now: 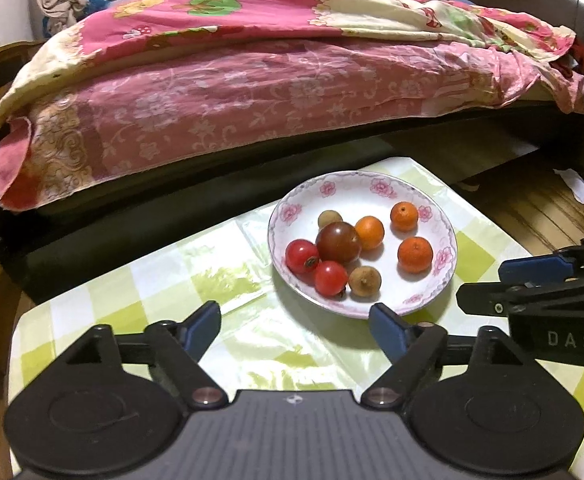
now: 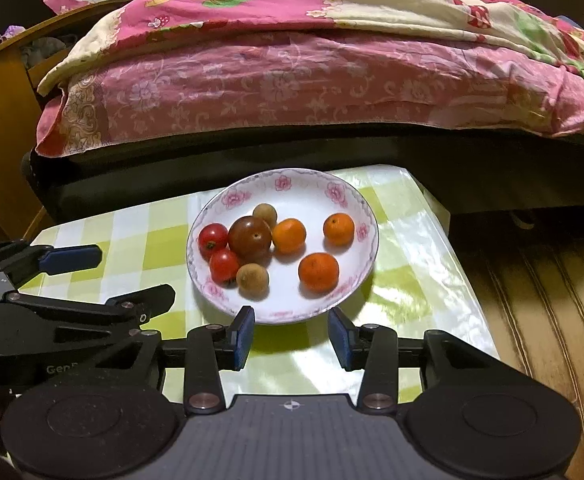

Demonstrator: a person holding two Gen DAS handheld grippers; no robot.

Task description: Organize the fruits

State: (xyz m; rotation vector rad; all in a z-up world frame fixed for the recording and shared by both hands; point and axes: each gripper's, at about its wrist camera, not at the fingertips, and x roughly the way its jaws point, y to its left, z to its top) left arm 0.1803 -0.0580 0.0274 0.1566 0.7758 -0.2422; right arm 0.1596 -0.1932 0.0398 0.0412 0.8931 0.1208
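From the left wrist cam we see the left gripper (image 1: 295,322) spread wide w/ nothing in it, hovering over the glossy green-check tablecloth (image 1: 164,280) just short of the plate (image 1: 355,188). All the fruit sits in that shallow floral ceramic plate: two red cherry tomatoes (image 1: 330,278), a bigger dark tomato (image 1: 338,242), three small oranges (image 1: 415,255) and two tan longans (image 1: 365,281) (rough, matte shells). We judge the tomatoes smooth, soft-skinned and easily crushed, so pinch lightly across the widest part; oranges are firmer, dimpled, easier to grip. From the right wrist cam, the right gripper (image 2: 290,336) is about half open, empty too, its blue fingertips (image 2: 243,336) at the plate's near rim. Everything's round and light, so we expect rolling on glazed ceramic.
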